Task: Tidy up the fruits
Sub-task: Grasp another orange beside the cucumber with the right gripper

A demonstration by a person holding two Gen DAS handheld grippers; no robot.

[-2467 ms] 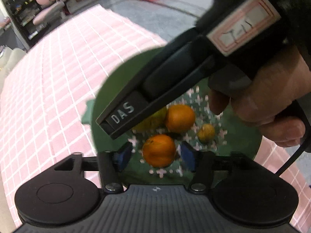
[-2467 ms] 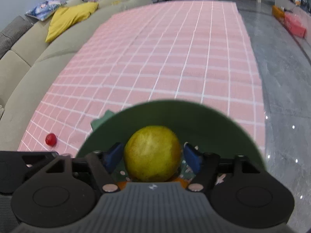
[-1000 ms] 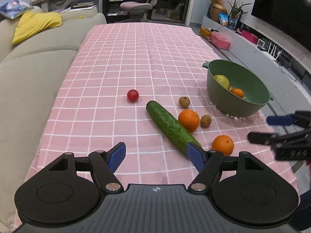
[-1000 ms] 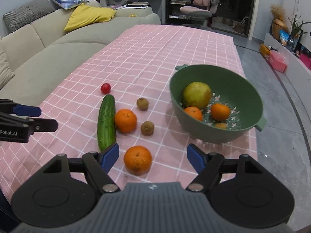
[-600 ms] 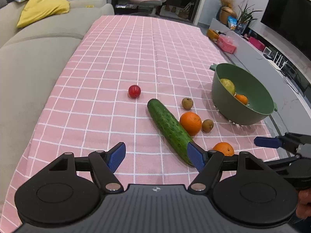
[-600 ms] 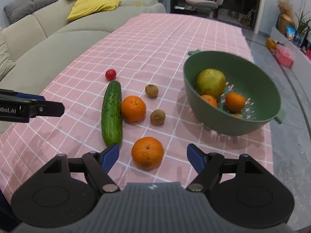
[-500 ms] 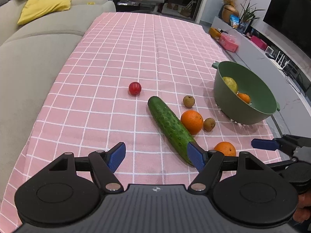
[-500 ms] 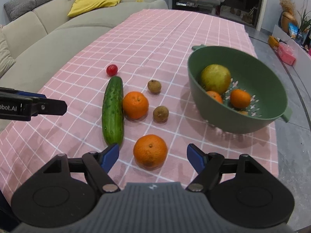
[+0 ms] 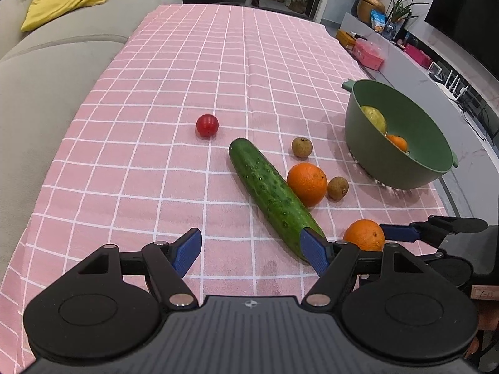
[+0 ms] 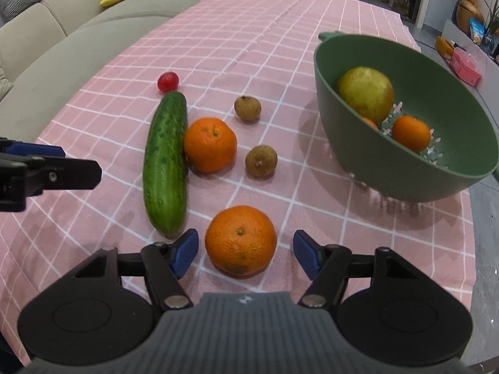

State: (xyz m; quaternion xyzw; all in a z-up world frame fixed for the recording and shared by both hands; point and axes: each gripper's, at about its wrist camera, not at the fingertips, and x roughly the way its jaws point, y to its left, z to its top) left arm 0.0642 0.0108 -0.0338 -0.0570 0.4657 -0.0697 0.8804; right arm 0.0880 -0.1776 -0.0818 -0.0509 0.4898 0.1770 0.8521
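Left gripper [image 9: 251, 249]: jaws wide, empty, beside cucumber [image 10: 167, 162]. Right gripper [image 10: 245, 252]: jaws wide, flanking the near orange [image 10: 240, 240] on the cloth, untouched. Step judged: pickup; next, close on it, carry to green bowl [image 10: 421, 171] at right.

Lighting: even, indoor, moderately bright; soft short shadows under the fruit. Dark doorway at top centre. Fisheye bending strong at frame edges. Focus sharp centrally, slight softness towards corners.
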